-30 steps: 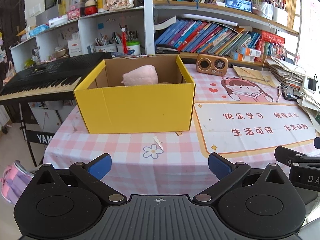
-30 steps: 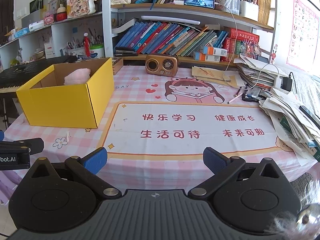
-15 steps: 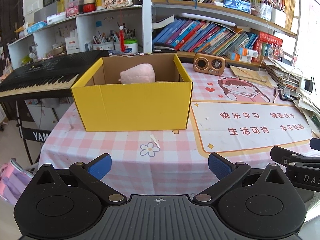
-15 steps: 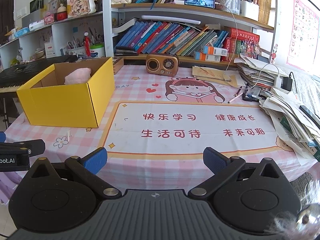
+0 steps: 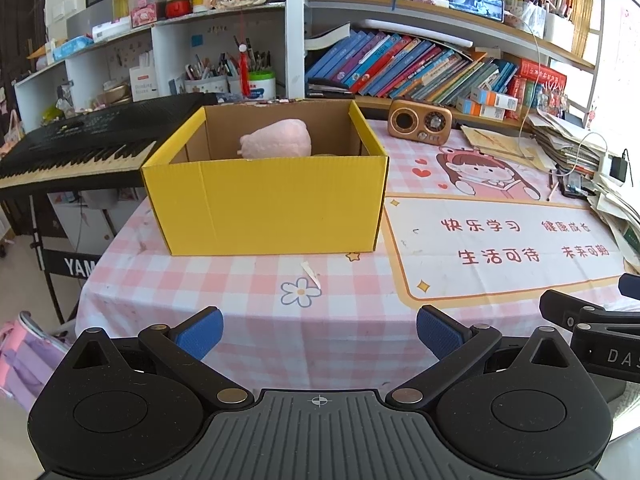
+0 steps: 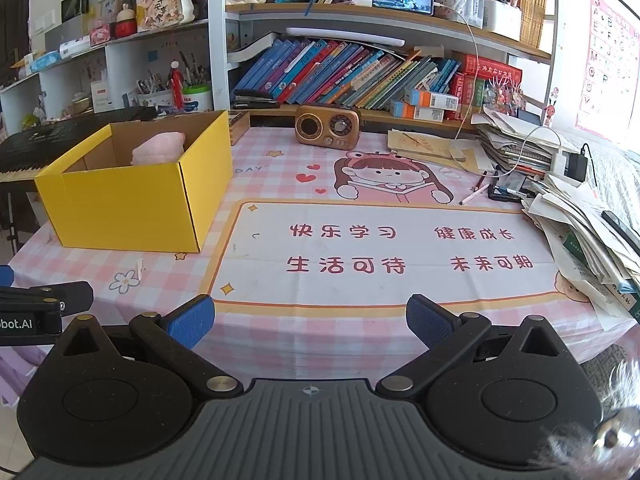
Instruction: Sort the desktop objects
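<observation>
Left wrist view: left gripper (image 5: pixel 318 330) open and empty, off the desk's (image 5: pixel 360 332) near edge. Right gripper (image 6: pixel 310 320) likewise. Box (image 5: pixel 264 204) sits at the left edge, open-topped to receive items; pink toy (image 5: pixel 276 144) already inside.

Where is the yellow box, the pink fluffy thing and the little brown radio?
yellow box (image 5: pixel 272 204): left wrist view, front wall.
pink fluffy thing (image 5: pixel 278 144): left wrist view, its top, inside the box.
brown radio (image 6: pixel 328 127): right wrist view, front face.
</observation>
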Tool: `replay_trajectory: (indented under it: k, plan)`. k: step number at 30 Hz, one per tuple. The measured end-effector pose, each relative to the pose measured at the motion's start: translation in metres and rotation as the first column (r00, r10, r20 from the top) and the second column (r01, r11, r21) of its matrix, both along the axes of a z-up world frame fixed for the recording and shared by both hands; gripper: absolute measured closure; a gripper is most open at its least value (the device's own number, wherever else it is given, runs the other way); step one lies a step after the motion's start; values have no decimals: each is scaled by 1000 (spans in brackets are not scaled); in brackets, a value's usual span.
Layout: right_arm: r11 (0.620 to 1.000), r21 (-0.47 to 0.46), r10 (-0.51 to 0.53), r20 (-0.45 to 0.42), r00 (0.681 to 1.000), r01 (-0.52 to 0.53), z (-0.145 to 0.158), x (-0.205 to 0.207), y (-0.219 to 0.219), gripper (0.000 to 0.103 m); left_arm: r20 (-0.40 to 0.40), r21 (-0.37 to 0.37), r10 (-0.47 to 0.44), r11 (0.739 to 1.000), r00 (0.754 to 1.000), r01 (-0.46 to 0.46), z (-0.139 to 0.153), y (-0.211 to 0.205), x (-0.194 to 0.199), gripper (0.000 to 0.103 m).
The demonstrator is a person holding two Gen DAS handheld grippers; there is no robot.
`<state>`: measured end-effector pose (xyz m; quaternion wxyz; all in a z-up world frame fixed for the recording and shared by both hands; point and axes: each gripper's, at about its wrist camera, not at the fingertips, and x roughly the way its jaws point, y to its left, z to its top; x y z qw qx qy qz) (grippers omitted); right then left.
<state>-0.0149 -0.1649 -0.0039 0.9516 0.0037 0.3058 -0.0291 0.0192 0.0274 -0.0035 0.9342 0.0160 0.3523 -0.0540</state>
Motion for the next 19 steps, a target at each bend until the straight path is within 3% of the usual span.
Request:
replay_trajectory:
  k: [19]
  plan:
    - [1000,5,0,-19,1000,0,-8,-1,4,0,-10,-2,6,1000,1000,-6,-3,0,0,0]
